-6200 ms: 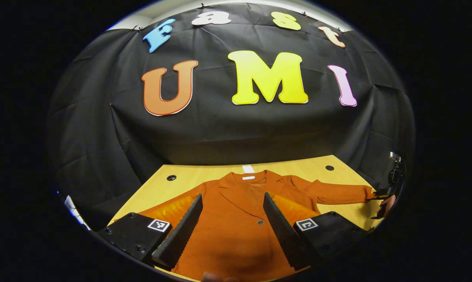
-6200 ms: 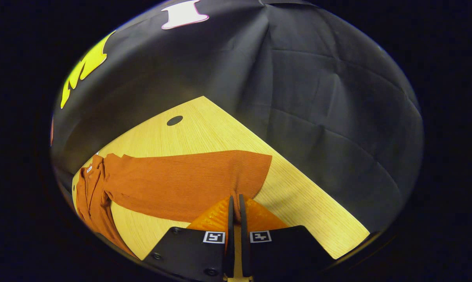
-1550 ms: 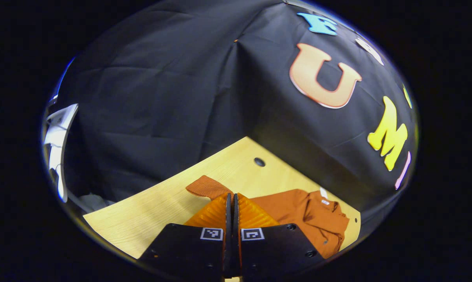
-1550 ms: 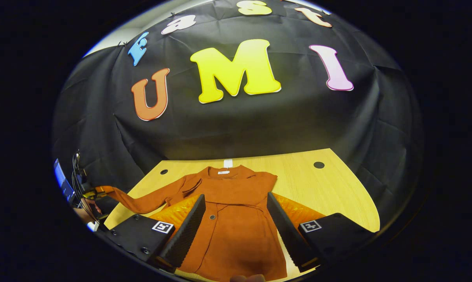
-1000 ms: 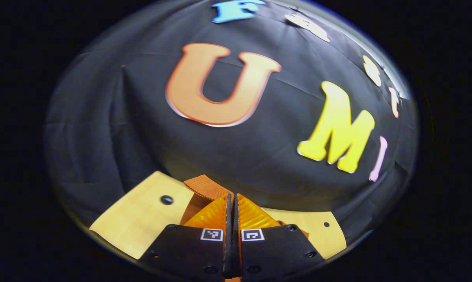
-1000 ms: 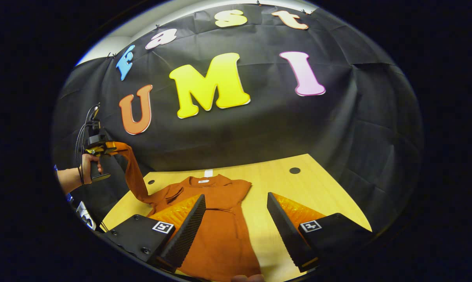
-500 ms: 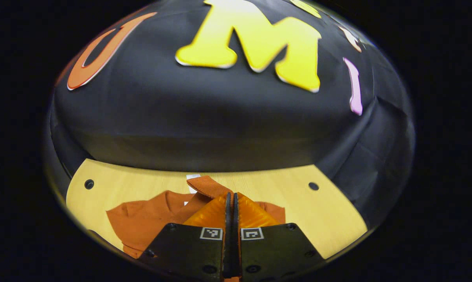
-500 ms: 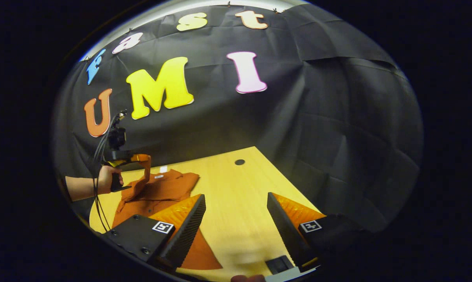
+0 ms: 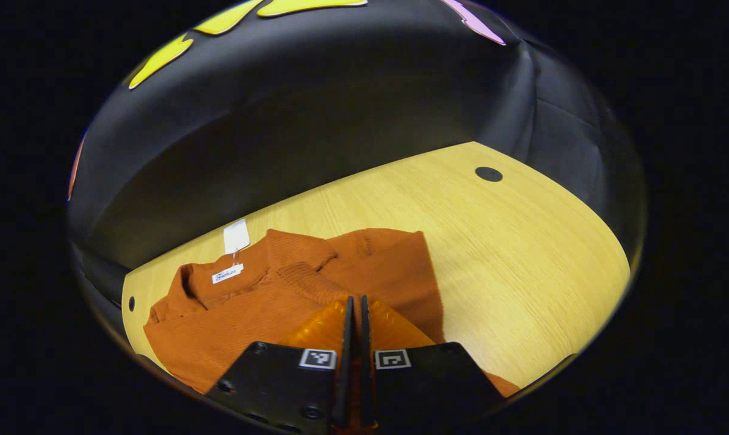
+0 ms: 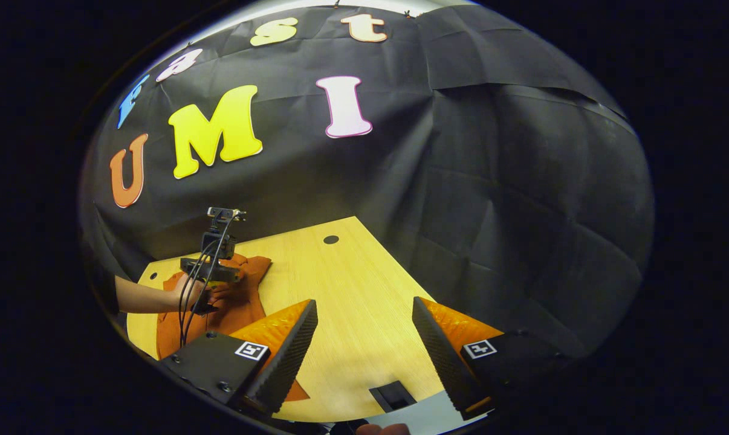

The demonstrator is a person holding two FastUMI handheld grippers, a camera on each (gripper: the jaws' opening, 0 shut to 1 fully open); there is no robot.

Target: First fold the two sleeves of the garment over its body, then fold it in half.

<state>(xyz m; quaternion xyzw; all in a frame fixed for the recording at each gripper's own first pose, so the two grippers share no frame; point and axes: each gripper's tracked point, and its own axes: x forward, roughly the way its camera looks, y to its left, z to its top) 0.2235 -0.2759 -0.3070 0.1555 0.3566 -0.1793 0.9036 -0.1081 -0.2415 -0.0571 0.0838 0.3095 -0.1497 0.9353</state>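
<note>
The orange garment [image 9: 395,266] lies on the wooden table [image 9: 521,254], its collar and white labels toward the left in the left gripper view. Its right sleeve lies folded over the body. My left gripper [image 9: 352,299] is shut on the left sleeve [image 9: 307,279], low over the garment's chest, with the ribbed cuff just ahead of the fingertips. In the right gripper view, the left gripper [image 10: 212,270] and the hand holding it sit over the garment [image 10: 245,297] at the far left. My right gripper [image 10: 363,302] is open above bare table [image 10: 340,266], to the right of the garment.
A white hang tag [image 9: 236,235] lies beyond the collar. Round holes [image 9: 489,174] mark the table's far corners. A small black block [image 10: 392,396] sits by the near edge under my right gripper. Black cloth walls close the table's back and sides.
My left gripper has carried the left sleeve from high in the air down onto the garment's body. My right gripper, still open, has swung right, away from the garment.
</note>
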